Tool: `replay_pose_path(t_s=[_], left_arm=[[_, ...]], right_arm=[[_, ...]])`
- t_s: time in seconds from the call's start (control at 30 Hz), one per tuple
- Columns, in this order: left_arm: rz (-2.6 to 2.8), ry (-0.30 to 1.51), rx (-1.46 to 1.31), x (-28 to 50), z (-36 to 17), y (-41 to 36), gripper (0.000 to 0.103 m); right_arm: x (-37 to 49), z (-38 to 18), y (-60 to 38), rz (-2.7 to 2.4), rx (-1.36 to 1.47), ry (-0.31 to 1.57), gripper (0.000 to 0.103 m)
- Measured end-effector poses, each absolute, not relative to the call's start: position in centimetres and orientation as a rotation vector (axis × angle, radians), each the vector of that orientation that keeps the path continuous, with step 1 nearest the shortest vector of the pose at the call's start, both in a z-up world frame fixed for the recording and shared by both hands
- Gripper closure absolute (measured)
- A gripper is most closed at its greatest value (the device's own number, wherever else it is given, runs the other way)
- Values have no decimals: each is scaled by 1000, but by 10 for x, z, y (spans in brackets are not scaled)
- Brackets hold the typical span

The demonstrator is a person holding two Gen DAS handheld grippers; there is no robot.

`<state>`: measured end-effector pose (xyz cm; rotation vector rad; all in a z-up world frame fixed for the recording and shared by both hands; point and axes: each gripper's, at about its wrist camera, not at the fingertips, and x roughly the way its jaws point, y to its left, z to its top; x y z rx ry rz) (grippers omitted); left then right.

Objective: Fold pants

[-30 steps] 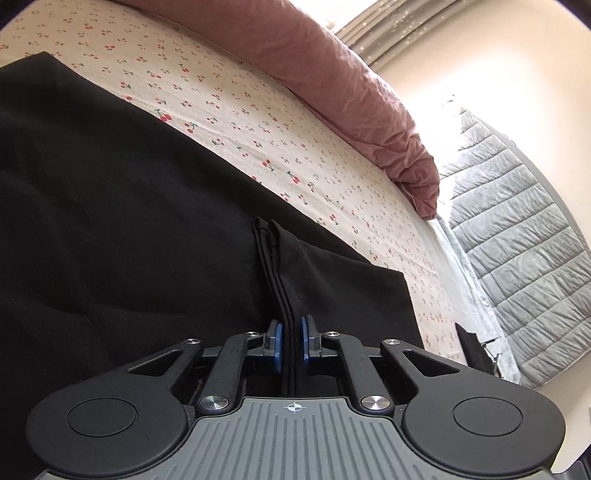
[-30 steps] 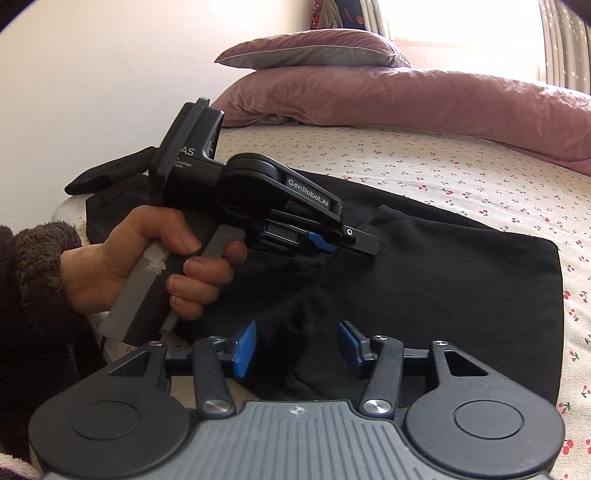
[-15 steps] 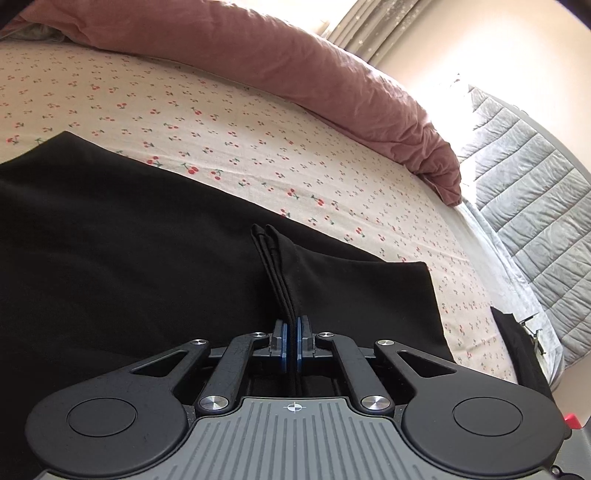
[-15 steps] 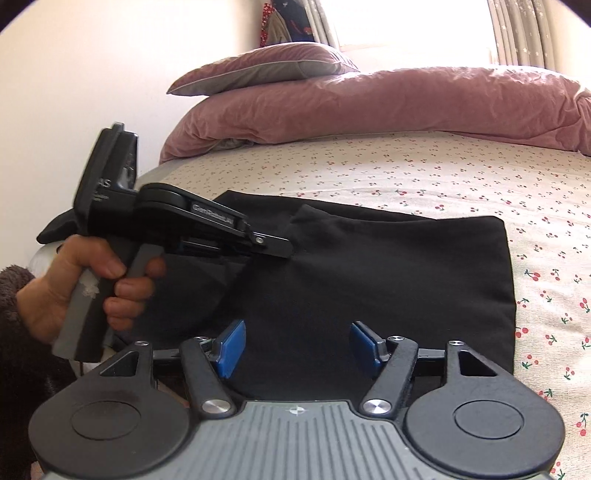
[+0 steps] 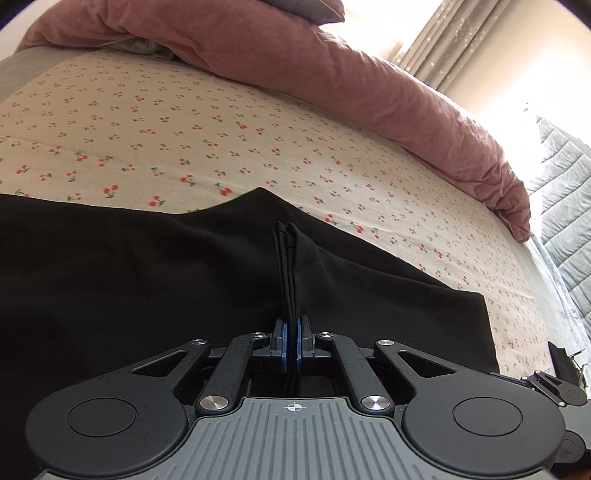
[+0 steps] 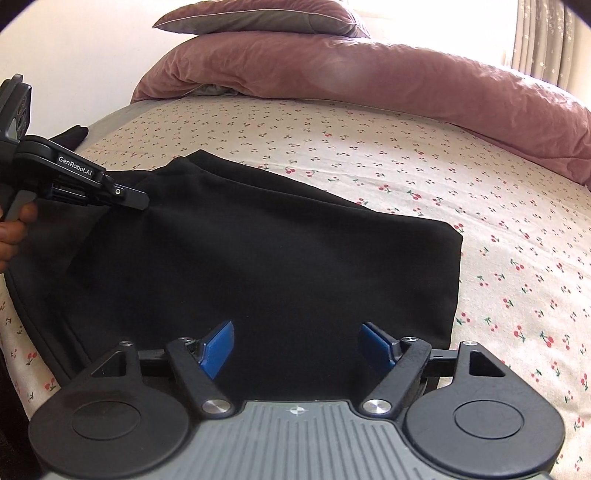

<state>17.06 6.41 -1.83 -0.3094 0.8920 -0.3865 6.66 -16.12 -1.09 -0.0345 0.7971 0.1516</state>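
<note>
Looking along my left gripper (image 5: 291, 341), I see its blue pads pressed together on a thin bunch of black cloth, a raised edge of the pants (image 5: 147, 280). How many layers are between the pads I cannot tell, because the cloth is so dark that the folds disappear. My right gripper (image 6: 297, 345) hangs over the pants (image 6: 258, 258) with its blue fingers wide apart and nothing between them; whether it touches the cloth below I cannot tell. In the right wrist view the left gripper (image 6: 142, 199) enters from the left edge, and only part of the hand (image 6: 11, 232) that holds it is in the frame. The near part of the pants is hidden under both gripper bodies. They lie flat on a bed sheet (image 5: 258, 155) printed with small red cherries. Behind them, a rolled pink duvet (image 6: 369, 74) runs across the bed, with a pillow (image 6: 258, 20) on top. Farther right a grey quilted cover (image 5: 565, 184) and curtains (image 5: 476, 40) stand in strong window light, partly washed out.
</note>
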Motion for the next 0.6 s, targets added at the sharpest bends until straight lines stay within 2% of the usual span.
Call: replay_pose_path(t_s=[0.6], left_arm=[[-118, 804, -308, 163, -13, 204, 101]], right_arm=[[89, -24, -110, 267, -97, 742, 23]])
